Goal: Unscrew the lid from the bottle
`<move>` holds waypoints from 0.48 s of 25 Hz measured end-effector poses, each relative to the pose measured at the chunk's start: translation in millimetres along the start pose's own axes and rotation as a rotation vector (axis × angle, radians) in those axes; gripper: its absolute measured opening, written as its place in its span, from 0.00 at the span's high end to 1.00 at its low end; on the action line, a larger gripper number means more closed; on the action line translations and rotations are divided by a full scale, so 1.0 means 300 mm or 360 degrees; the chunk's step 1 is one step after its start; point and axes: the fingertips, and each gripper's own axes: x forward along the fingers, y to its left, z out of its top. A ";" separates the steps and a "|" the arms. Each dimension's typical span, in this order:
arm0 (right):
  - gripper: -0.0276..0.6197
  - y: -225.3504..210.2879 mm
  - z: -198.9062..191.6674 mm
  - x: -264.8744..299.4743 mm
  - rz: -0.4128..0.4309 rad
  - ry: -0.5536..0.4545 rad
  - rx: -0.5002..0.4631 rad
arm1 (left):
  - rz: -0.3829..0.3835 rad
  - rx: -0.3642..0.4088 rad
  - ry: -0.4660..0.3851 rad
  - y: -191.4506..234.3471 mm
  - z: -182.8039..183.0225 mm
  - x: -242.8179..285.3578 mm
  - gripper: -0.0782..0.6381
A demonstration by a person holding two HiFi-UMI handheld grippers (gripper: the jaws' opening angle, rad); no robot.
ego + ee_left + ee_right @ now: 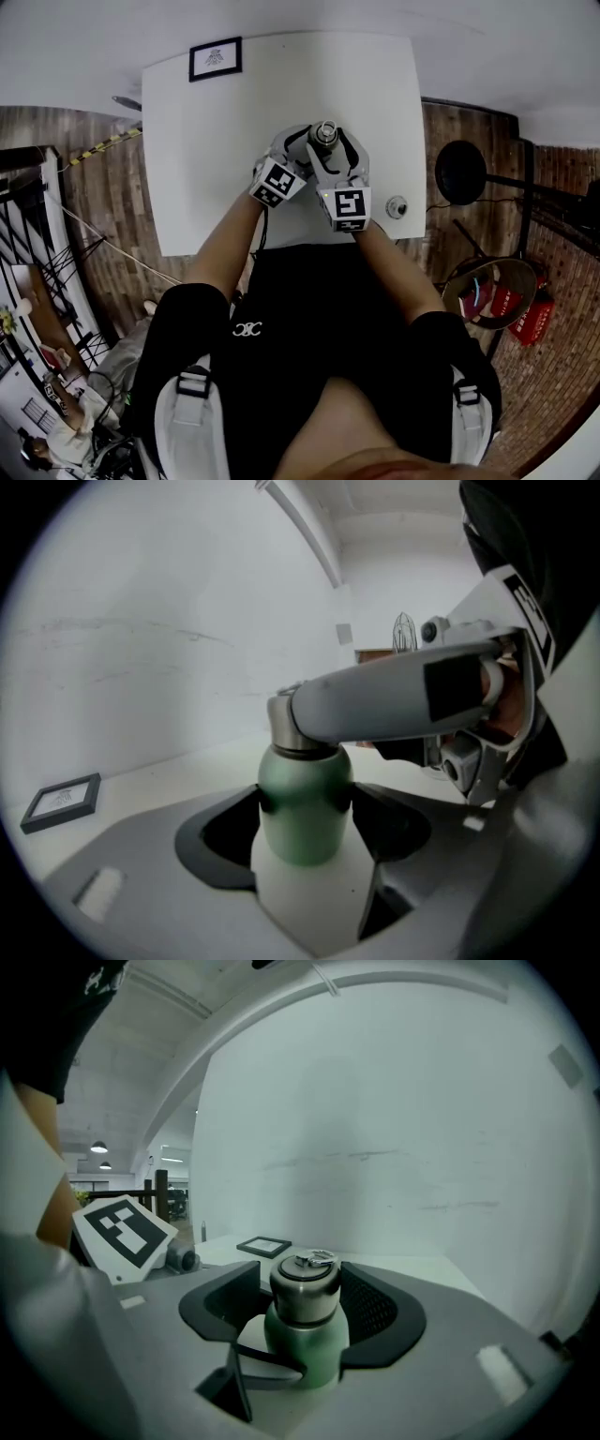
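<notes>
Left gripper (307,810) clamped on body of green bottle (302,778); right gripper (305,1301) closed round steel lid (305,1286); upright mid white table (234,141), with lid seated on neck

Quick count from my end: two tools, one left tool (305,832) and one right tool (305,1314). Each carries one marker cube, left (278,181) and right (344,206), so two in all. One bottle (305,803), with one lid (305,1288). One bench (281,84). One frame (215,59) and one little round thing (397,206) I can't identify.
</notes>
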 end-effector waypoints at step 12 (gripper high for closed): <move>0.60 -0.007 -0.011 0.001 0.0515 -0.0005 -0.0142 | 0.0020 -0.0003 0.0006 -0.003 0.005 -0.006 0.39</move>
